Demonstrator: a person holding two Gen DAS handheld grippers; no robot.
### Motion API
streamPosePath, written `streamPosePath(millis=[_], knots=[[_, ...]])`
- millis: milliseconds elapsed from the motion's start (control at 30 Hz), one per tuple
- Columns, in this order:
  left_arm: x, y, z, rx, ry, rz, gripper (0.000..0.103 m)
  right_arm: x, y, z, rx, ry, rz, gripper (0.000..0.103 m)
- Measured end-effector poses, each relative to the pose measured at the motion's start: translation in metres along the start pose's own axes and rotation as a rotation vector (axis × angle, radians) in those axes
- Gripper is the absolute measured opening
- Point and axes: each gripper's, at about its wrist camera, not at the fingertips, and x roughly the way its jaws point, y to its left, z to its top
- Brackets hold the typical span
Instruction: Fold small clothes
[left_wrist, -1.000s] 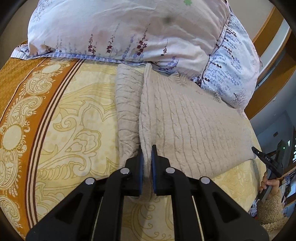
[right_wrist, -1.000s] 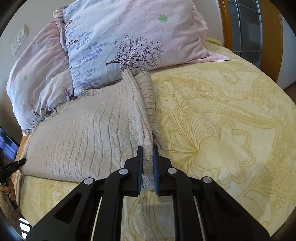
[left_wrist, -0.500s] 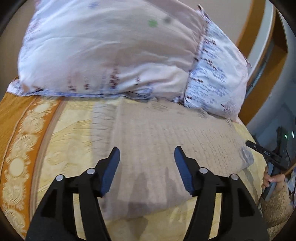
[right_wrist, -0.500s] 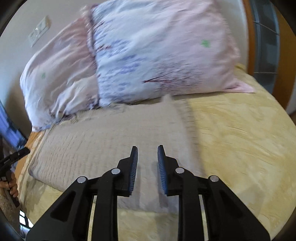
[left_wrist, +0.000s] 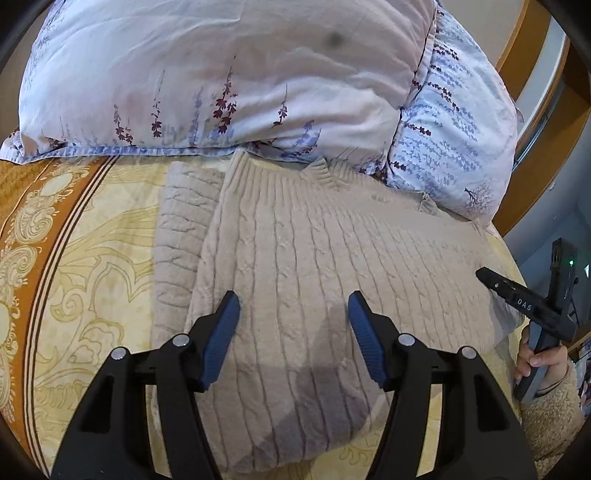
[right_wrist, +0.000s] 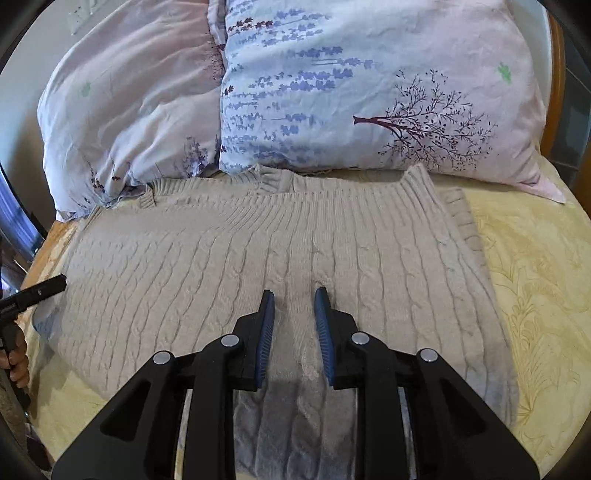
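Wrist views — near, downward, sweater (left_wrist: 332, 258) shared

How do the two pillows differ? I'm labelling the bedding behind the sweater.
The pink pillow is mostly plain pale pink with sparse flower sprigs; the blue pillow is bluish with dense lavender rows and a dark tree. The pink pillow lies nearer the wall, the blue pillow nearer the wooden bed frame. Both touch the sweater's far edge.

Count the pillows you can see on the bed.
2. One pillow lies at the head of the bed on the left in the right wrist view; the other pillow leans beside it on the right, overlapping it. Others may lie outside the frame.
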Motion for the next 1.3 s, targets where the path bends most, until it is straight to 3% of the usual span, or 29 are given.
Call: streamPosePath(millis=[133, 233, 267, 400, 467, 533, 633, 900, 1067, 1300], knots=[[-0.004, -0.001, 0.002, -0.017, 0.000, -0.032, 0.066, 0.000, -0.001, -0.001, 0.006, -0.002, 0.006, 0.025], [-0.023, 0.014, 0.007, -0.109, -0.042, -0.155, 0.067, -0.002, -0.003, -0.001, 0.017, 0.009, 0.018, 0.026], [-0.029, 0.022, 0.010, -0.146, -0.059, -0.165, 0.067, -0.002, -0.004, 0.000, 0.027, 0.015, 0.026, 0.027], [-0.040, 0.052, 0.022, -0.245, -0.077, -0.101, 0.067, -0.004, -0.004, 0.001, 0.066, 0.028, 0.073, 0.043], [-0.037, 0.067, 0.025, -0.305, -0.054, -0.103, 0.067, -0.004, 0.003, 0.000, 0.042, 0.025, 0.066, 0.051], [-0.026, 0.079, 0.026, -0.372, -0.011, -0.139, 0.067, -0.004, 0.009, -0.002, 0.012, 0.019, 0.039, 0.052], [-0.015, 0.088, 0.024, -0.419, 0.013, -0.126, 0.067, -0.004, 0.007, -0.001, 0.032, 0.017, 0.053, 0.053], [-0.002, 0.090, 0.027, -0.424, 0.020, -0.090, 0.067, -0.004, 0.004, -0.001, 0.043, 0.012, 0.072, 0.055], [0.004, 0.086, 0.031, -0.432, 0.023, -0.110, 0.066, -0.005, 0.009, -0.003, 0.030, 0.006, 0.071, 0.061], [0.009, 0.080, 0.032, -0.440, 0.037, -0.121, 0.058, -0.007, 0.008, -0.003, 0.031, 0.001, 0.085, 0.061]])
